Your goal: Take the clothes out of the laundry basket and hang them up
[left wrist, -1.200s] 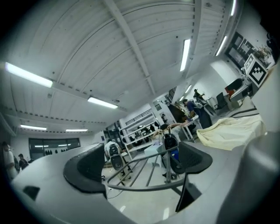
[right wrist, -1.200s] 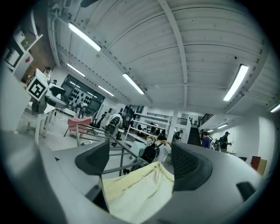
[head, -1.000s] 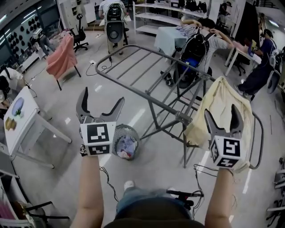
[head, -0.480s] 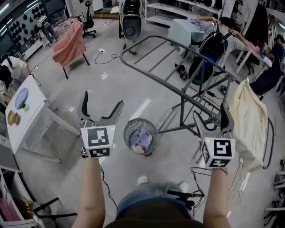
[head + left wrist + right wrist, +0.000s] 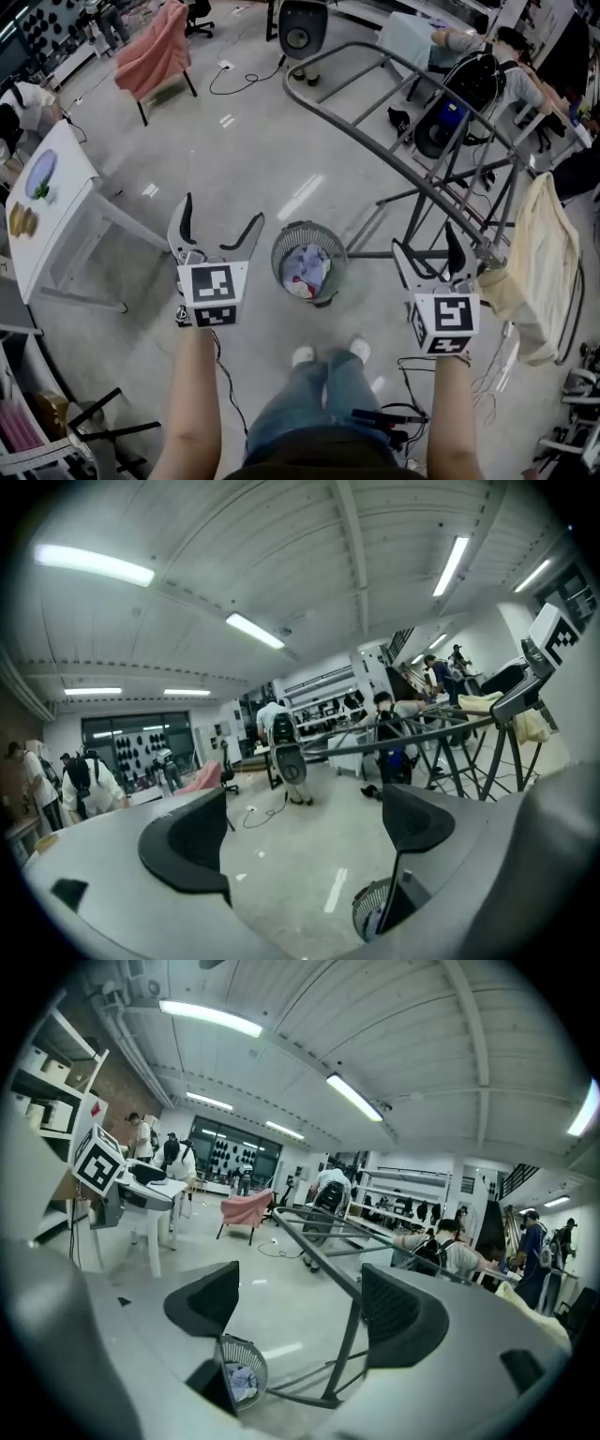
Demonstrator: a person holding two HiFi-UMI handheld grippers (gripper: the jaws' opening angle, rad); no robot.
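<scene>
Both empty, left gripper (image 5: 223, 208) gaping, right gripper (image 5: 425, 236) just narrowing, flank the laundry basket (image 5: 277, 261); a clumsy grab could topple it

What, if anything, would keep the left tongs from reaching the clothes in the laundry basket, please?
Probably nothing, so yes: the left tongs hang open and empty just left of the laundry basket, whose open top leaves the clothes uncovered.
</scene>
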